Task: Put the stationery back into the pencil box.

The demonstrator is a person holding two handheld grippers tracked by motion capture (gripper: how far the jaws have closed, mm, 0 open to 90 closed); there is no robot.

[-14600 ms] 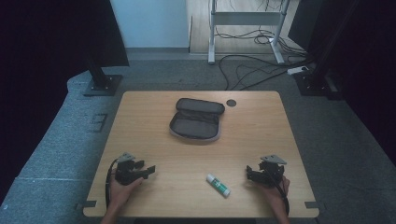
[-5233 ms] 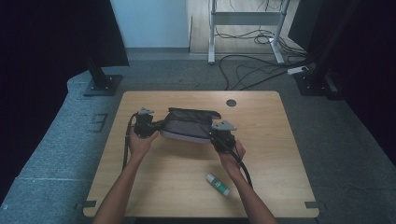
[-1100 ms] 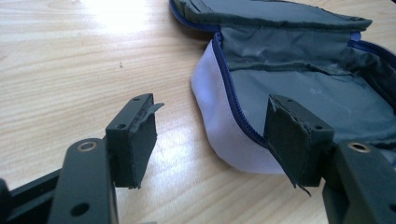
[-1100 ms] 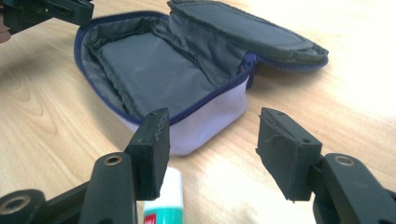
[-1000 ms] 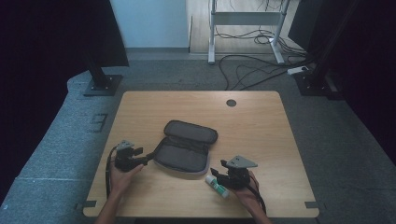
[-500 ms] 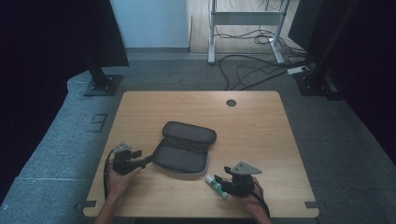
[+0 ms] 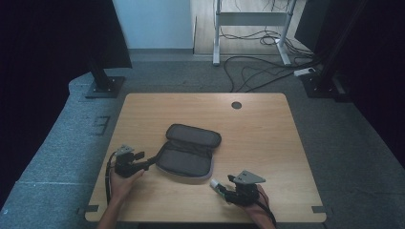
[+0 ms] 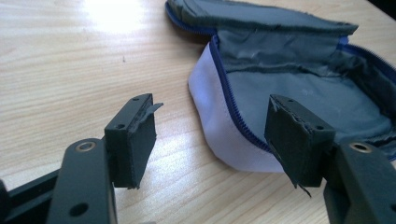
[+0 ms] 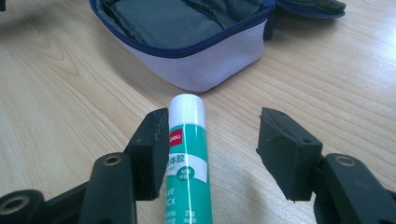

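**Glue stick between spread jaws, pouch open beside it**

A green glue stick lies flat on the wooden table, its white cap toward the unzipped grey pouch. The right gripper straddles it, jaws spread, the stick against the left jaw. The left gripper, also spread, faces the pouch's white end.

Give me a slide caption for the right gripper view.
Open right gripper straddles a green glue stick lying before an unzipped pencil case.

Red "deli" logo, Chinese characters, partial "LUE ICK" and "21g" on glue stick.
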